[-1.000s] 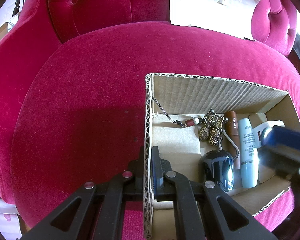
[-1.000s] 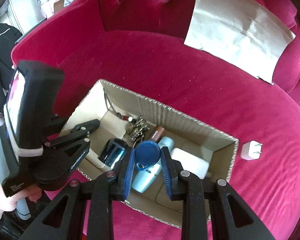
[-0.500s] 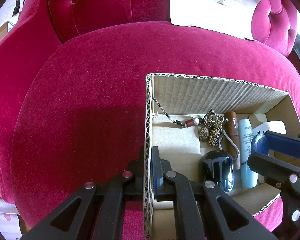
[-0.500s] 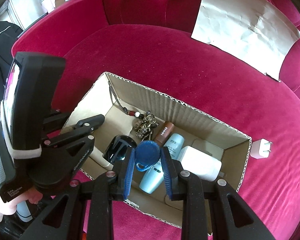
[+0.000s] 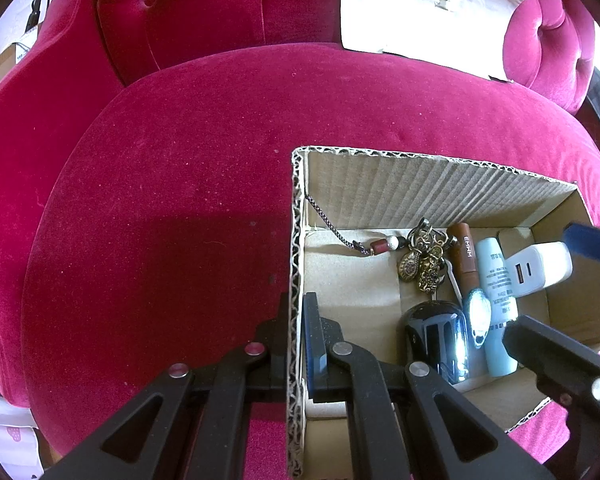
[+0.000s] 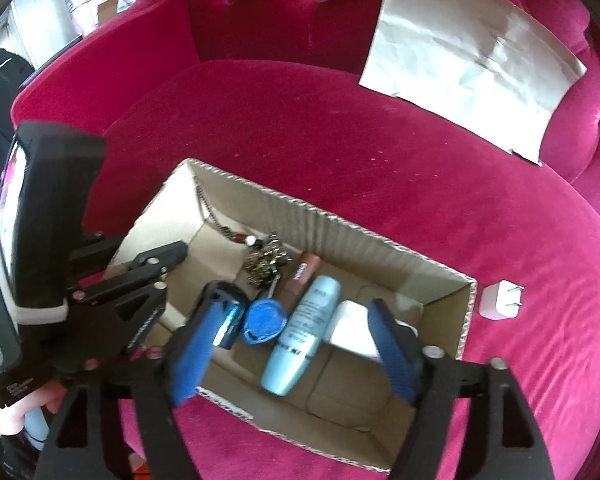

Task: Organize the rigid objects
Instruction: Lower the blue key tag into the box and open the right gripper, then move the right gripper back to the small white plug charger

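While our left gripper (image 5: 298,344) stays pinched shut on the left wall of the cardboard box (image 5: 420,184), our right gripper (image 6: 292,344) has just been opening, its jaws now wide apart with nothing pressed between them; the blue key fob (image 6: 264,322) lies loose on the box floor, between the dark glossy case (image 5: 436,344) and the pale blue tube (image 6: 306,340). We judge the sorting nearly done: chain with beads (image 5: 356,242), brass keyring charms (image 5: 420,264), brown tube (image 5: 466,260) and white charger (image 5: 540,268) already sit along the box's far wall and right end. One small white plug adapter (image 6: 500,300) is left on the pink velvet seat (image 6: 340,140), just outside the box's right wall. Room inside is tight near the items; the near right corner is bare, and the seat around is open apart from a paper sheet (image 6: 472,56) against the backrest.
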A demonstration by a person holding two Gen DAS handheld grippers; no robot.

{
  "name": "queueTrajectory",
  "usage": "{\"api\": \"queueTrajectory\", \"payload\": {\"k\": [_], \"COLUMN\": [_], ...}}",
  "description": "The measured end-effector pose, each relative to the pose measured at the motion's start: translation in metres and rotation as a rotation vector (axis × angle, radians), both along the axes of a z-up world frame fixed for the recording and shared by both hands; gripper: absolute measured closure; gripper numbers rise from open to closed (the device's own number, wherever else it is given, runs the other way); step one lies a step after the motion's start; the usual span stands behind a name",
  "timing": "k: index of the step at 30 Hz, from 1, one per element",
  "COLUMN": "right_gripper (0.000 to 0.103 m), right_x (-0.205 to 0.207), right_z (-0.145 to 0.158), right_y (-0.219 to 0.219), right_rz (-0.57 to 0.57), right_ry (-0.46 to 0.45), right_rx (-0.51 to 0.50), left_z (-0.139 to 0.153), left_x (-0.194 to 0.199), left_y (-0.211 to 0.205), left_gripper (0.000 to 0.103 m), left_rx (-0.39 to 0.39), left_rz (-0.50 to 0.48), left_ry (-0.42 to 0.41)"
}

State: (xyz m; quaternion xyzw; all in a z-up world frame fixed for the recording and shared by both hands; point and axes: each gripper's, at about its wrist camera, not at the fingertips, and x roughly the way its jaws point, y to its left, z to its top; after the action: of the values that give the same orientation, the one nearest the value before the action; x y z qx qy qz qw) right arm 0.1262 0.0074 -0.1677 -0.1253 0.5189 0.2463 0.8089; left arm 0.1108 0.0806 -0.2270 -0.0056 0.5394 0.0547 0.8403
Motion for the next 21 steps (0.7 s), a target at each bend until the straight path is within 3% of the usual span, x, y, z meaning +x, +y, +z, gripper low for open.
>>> {"api": "queueTrajectory", "payload": {"k": [1,3,21], "right_gripper": [0.006,0.001,0.000], "right_x": [0.002,0.003,0.015], "right_z": [0.000,0.001,0.015], "right_y": [-0.002,-0.005,-0.030], "right_rz": [-0.008,-0.024,-0.110], "right_ry": [0.001,-0.003,-0.066], "right_rx": [0.005,0.008,0.010], "left_z": [0.000,0.000,0.000], "left_x": [0.000,0.000,0.000], "left_y": [0.000,-0.001,-0.002], "left_gripper": [0.099,0.099,0.099], "left_rx": [0.001,0.001,0.002], "left_rz": [0.000,0.000,0.000], "left_ry": [0.000,0.000,0.000]}}
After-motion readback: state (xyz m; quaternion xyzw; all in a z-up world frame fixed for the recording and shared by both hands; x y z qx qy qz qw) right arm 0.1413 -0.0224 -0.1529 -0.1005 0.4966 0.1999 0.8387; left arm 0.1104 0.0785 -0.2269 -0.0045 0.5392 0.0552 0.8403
